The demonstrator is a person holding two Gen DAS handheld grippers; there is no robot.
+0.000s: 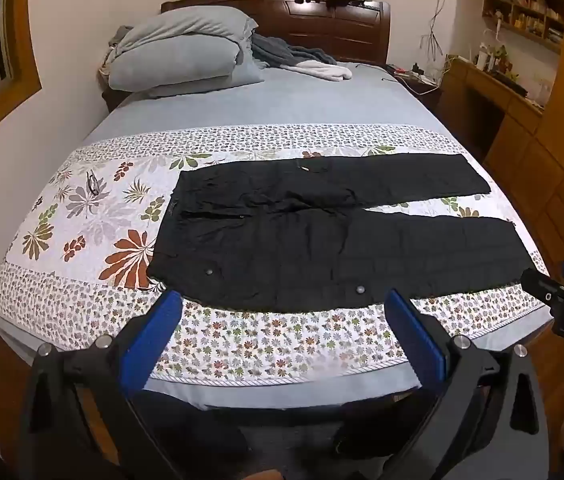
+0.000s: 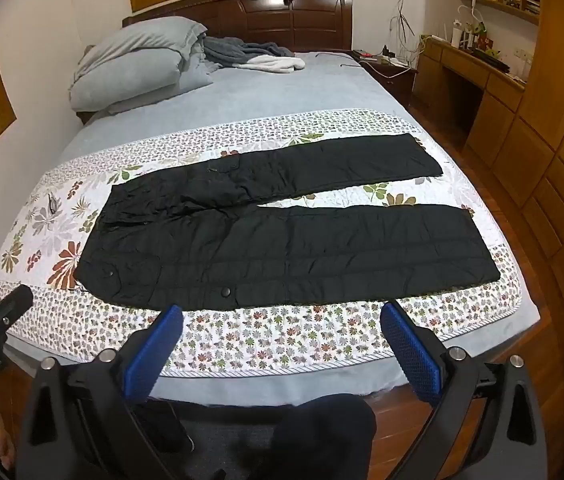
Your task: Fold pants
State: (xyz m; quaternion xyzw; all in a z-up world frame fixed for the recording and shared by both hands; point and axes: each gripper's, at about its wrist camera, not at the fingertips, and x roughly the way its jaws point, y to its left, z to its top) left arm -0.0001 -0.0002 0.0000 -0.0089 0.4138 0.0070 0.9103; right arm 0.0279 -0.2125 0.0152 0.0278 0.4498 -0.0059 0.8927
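Pants [image 1: 322, 236] lie flat, unfolded, on the bed [image 1: 265, 104]; my fingers [image 1: 149, 344] on both grippers stand released, next gripping the near leg's edge.

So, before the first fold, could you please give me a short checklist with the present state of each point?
1. Black pants lie spread flat on the floral quilt: ok.
2. Both legs straight, apart, not crossed: ok.
3. Left tool open and empty: ok.
4. Right tool open and empty: ok.
5. Nothing lying on the pants: ok.
6. Eyeglasses on the quilt lie clear of the waistband: ok.
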